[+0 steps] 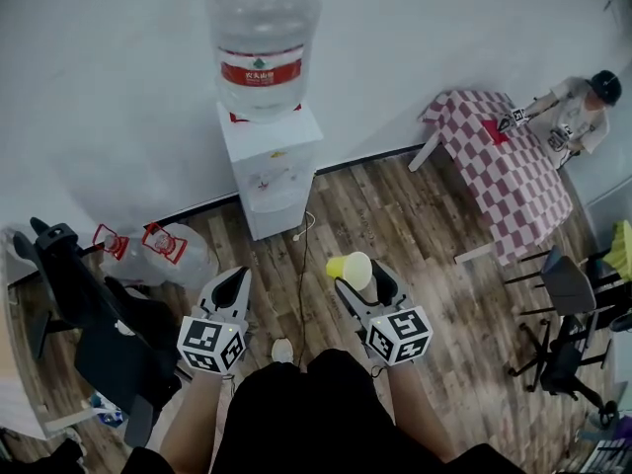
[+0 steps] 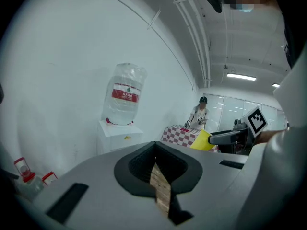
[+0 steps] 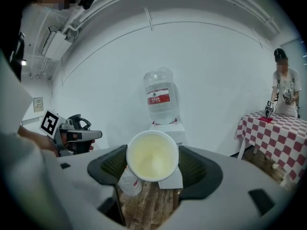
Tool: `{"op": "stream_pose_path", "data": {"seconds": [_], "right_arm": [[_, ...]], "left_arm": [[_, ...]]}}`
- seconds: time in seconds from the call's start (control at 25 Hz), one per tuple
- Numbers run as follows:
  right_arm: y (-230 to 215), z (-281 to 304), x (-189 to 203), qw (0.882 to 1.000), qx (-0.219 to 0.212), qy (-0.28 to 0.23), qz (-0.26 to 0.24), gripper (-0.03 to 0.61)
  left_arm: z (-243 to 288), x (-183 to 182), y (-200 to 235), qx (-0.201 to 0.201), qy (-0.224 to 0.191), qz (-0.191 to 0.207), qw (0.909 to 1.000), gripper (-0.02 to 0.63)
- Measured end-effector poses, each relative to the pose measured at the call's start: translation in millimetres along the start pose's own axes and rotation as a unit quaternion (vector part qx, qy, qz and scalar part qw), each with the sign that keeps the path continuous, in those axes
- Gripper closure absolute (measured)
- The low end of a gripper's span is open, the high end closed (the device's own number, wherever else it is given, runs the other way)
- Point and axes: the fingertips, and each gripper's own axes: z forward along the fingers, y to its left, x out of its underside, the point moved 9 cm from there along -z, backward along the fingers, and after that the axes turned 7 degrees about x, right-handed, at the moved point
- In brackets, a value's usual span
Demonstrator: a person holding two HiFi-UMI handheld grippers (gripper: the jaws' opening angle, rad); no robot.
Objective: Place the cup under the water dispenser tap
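Note:
A yellow paper cup (image 1: 352,267) lies on its side between the jaws of my right gripper (image 1: 360,286), which is shut on it. In the right gripper view the cup (image 3: 152,156) turns its empty mouth to the camera. The white water dispenser (image 1: 269,171) stands against the wall ahead, a large bottle (image 1: 259,42) with a red label on top. Cup and dispenser are well apart, with bare floor between them. My left gripper (image 1: 232,286) is held level beside the right one, shut and empty. From the left gripper view the cup (image 2: 202,141) shows at the right.
Two spare water bottles (image 1: 163,250) lie on the wooden floor left of the dispenser. A black chair (image 1: 89,314) stands at my left. At the right are a checked-cloth table (image 1: 504,166), a person (image 1: 578,112) behind it, and more chairs (image 1: 563,314). A cable (image 1: 301,255) runs from the dispenser.

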Motion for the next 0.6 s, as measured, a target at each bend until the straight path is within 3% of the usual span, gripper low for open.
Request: {"op": "stream_pose_path", "data": {"seconds": [0.2,0.6], "right_arm": [[-2.2,17.8,-5.7,1.0,-0.005,0.0,-0.001,0.236],[-32.9,90.2,-13.2,0.998,-0.055,0.023,-0.023,0.236]], "left_arm": [[9.7,4.6,12.4,0.001,0.013,0.0,0.9999,0.6],[54.2,8.6,25.7,-0.041,0.017,-0.023,0.9987,0.6]]}}
